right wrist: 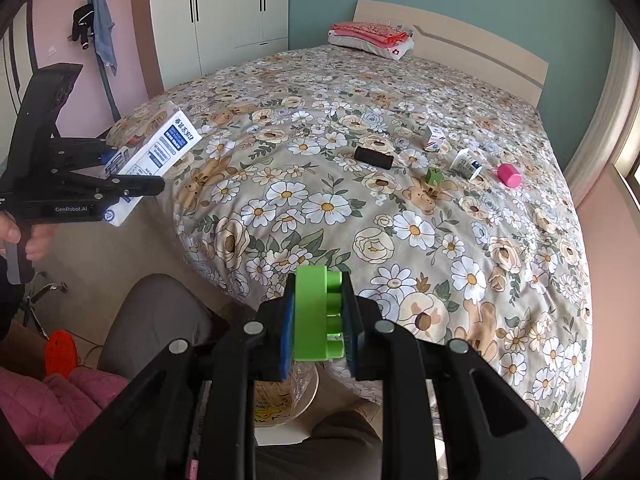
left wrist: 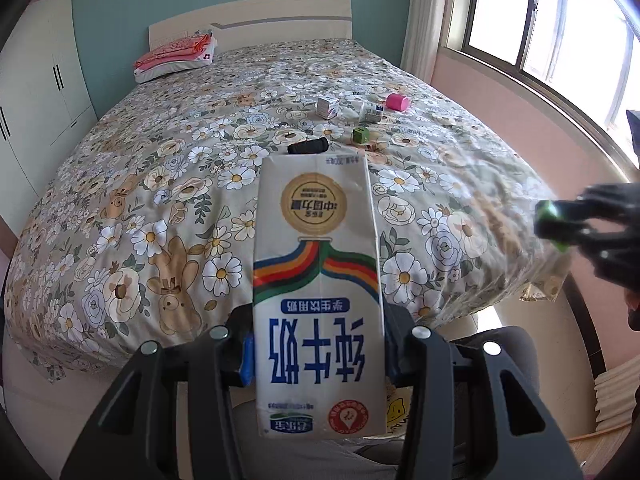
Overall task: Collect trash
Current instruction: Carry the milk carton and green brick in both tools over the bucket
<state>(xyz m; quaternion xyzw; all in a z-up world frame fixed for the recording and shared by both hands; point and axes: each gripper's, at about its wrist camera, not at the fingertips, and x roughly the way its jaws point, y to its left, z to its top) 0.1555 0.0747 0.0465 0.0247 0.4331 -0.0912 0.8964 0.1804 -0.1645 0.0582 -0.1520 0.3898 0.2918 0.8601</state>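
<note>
right wrist view: right tool [right wrist: 318, 316] is clamped on a green block [right wrist: 318, 314], directly above a lined bin [right wrist: 298, 390] near the bed [right wrist: 400, 220]; left tool [left wrist: 320, 354] grips a milk carton [left wrist: 318, 296], further left of it.

Glossy printed paperboard milk carton [left wrist: 318, 300], smooth green plastic brick [right wrist: 318, 314], matt floral cloth bedspread [right wrist: 400, 208].
</note>
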